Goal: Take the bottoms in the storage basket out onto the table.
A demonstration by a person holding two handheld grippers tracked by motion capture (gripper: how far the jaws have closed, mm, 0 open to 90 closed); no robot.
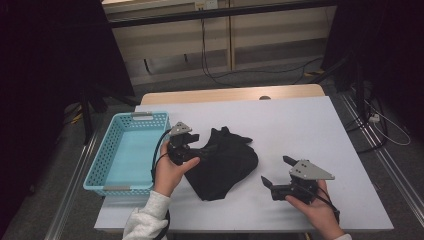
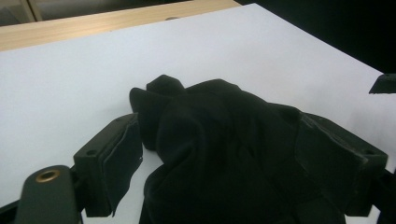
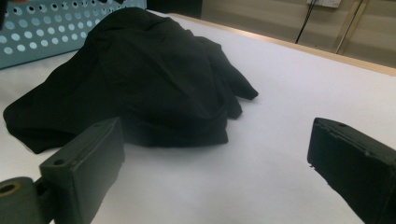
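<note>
The left gripper (image 1: 196,148) sits at the left edge of the black cloth (image 1: 225,162), its jaws spread wide; in the left gripper view the cloth (image 2: 224,154) bulges up between them and lies against the pads, but nothing is pinched. The right gripper (image 1: 275,172) rests low on the table (image 1: 310,125) to the right of the cloth, jaws apart and empty, with a strip of bare white top between them and the cloth (image 3: 140,84)

The cloth is a loose, crumpled heap near the middle of the table, just right of the blue basket (image 1: 107,187), which holds nothing that I can see

My reading: the work looks like getting the cloth into the basket, perhaps tidied first. So far neither gripper has a grip and the cloth lies wholly outside it, so little is done; what is left is to close on the cloth, lift it and carry it left over the basket's rim
</note>
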